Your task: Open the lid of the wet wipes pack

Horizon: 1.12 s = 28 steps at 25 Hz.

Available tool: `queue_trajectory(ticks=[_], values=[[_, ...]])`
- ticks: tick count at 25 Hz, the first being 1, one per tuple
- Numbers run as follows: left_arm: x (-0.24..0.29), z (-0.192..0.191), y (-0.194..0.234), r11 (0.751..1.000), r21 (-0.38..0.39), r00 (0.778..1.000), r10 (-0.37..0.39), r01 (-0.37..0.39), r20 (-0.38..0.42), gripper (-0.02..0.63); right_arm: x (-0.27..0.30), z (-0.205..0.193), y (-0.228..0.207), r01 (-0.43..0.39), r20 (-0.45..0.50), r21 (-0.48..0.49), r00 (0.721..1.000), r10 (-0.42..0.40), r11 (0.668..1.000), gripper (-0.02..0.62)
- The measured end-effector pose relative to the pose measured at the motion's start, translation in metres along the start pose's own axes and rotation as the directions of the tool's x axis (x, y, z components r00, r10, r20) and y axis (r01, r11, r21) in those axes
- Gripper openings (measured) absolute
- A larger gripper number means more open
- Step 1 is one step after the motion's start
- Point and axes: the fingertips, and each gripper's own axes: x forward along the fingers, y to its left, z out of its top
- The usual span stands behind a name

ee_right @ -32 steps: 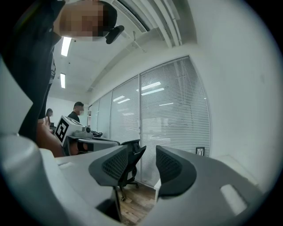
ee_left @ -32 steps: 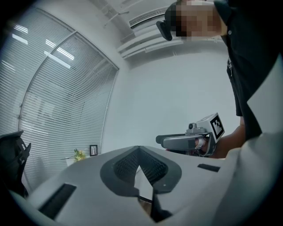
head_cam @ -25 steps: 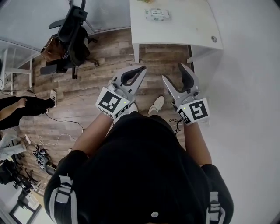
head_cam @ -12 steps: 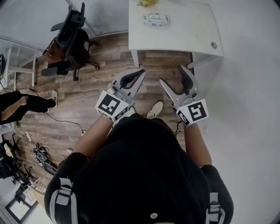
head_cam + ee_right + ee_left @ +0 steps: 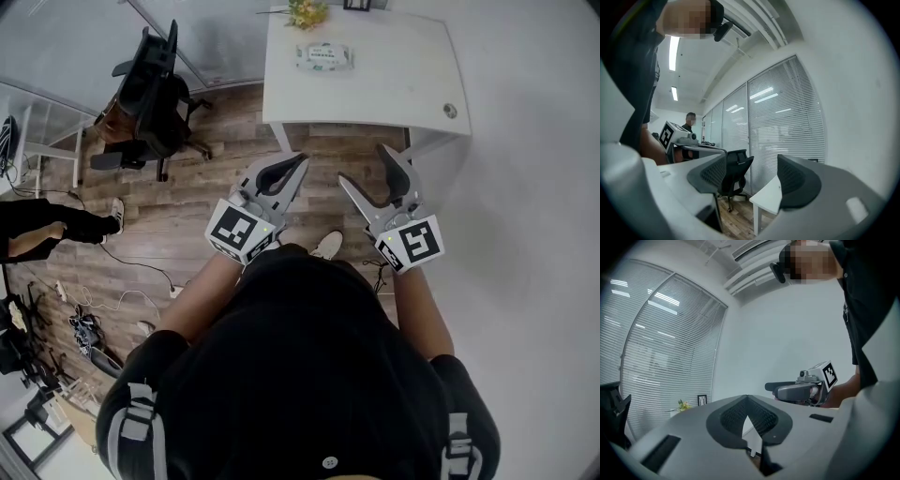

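While the left gripper (image 5: 298,161) keeps its tips together round an empty hollow, the right gripper (image 5: 363,163) stands wide, its jaws having just been opening, with nothing between them.

Pads (image 5: 793,178): dark, cross-ribbed rubber set in grey moulded shells. Both grippers point level toward the table, side by side and apart.

Wet wipes pack (image 5: 322,56): flat, pale, soft-sided packet with rounded ends and green print on top; the lid's state is too small to tell. It lies on the white table (image 5: 403,80) near the far edge, just beside a yellow flower sprig (image 5: 305,13), well apart from both grippers.

Table: smooth top, rounded corners, thin legs, round grommet (image 5: 450,111) near the right corner.

Wood-plank floor (image 5: 202,187) lies bare between person and table. Black office chair (image 5: 155,89) stands left, and a plain white wall (image 5: 534,206) is close on the right.
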Motion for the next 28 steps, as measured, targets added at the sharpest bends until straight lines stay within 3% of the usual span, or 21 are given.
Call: queue_trajectory(ticks=[15, 22, 28], values=[[0.062, -0.001, -0.032, 0.999, 0.005, 0.999, 0.052, -0.052, -0.011, 0.000, -0.030, -0.005, -0.059, -0.063, 0.003, 0.003, 0.998, 0.063, 0.998, 0.337], [0.079, -0.005, -0.017, 0.999, 0.000, 0.999, 0.050, -0.050, -0.002, 0.001, -0.015, -0.008, -0.074, -0.066, -0.007, -0.015, 0.998, 0.066, 0.998, 0.337], [0.100, -0.006, 0.020, 0.999, -0.010, 0.999, 0.032, -0.032, 0.001, 0.001, 0.018, -0.009, -0.096, -0.044, -0.031, -0.039, 0.999, 0.043, 0.998, 0.337]])
